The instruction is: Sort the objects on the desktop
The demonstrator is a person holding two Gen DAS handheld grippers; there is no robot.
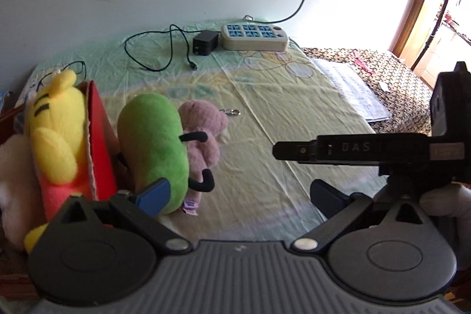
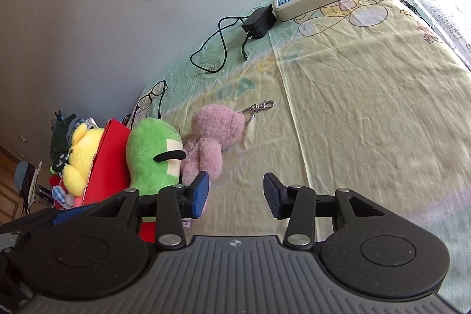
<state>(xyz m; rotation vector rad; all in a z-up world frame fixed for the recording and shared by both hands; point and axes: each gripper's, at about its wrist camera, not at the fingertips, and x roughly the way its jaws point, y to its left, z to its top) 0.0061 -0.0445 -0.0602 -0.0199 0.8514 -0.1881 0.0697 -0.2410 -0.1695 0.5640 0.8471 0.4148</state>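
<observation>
The table (image 2: 368, 122) is covered by a thin yellow and green cloth with cartoon drawings and many small creases. At one end stands the red box (image 2: 113, 164), made of stiff card with a rough torn edge, and a soft yellow plush toy (image 2: 84, 161) already sits inside it. The green plush toy (image 2: 150, 158) leans against the outside of the red box; it is fat, rounded and smooth, with thin black arms. The pink plush bear (image 2: 212, 137) lies just beside it, on the side away from the red box. It looks fluffy, and a small shiny metal clip (image 2: 260, 107) hangs from its head. Far from the red box, by the wall, lie a hard cream power strip (image 1: 254, 37) with blue sockets and a black charger (image 1: 205, 43) with a thin curly wire. It looks like the step now is reaching for the soft toys that are not in the red box yet. The left tool (image 1: 238, 193) is wide open and holds nothing; one blue pad is right by the green toy. The right tool (image 2: 237, 193) is about half open and empty, close to the pink bear. Next, a tool should close gently around a squashy toy, lift it, and drop it into the red box.
</observation>
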